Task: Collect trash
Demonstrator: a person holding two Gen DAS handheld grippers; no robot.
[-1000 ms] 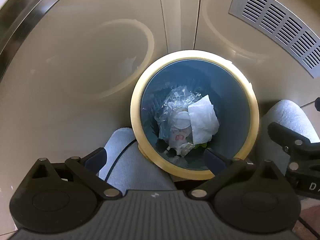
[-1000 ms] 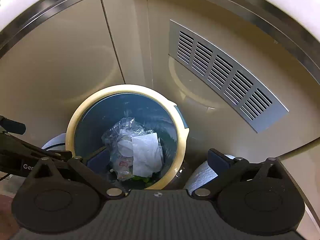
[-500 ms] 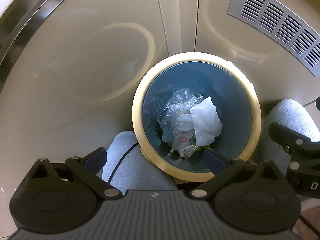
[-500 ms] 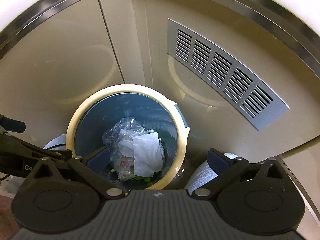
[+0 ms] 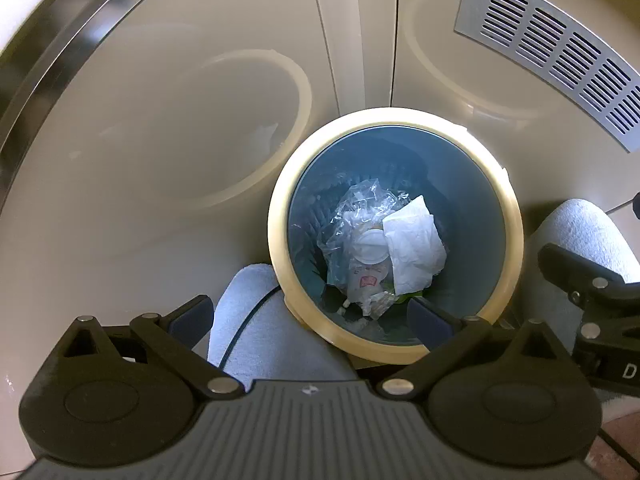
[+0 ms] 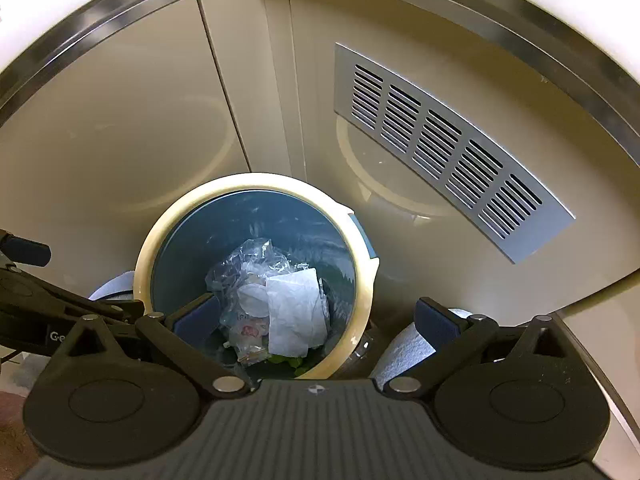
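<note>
Both empty: left tool (image 5: 308, 314) and right tool (image 6: 316, 316) spread wide above the bin (image 5: 514, 216). Tissue (image 5: 414, 246) and plastic wrap (image 5: 352, 208) already inside; seemingly little left to collect.

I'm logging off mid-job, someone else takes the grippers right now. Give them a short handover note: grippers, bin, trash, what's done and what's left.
Left gripper: open, empty, above the near rim of the bin.
Right gripper: open, empty, over the bin's right side.
Bin: blue inside with a cream rim, upright against beige cabinet doors, between the person's grey-clad knees.
Inside: a white tissue, crumpled clear plastic, a small white cup.
Done: those pieces are in the bin.
Left: no loose trash shows in either view; look around for more.
</note>
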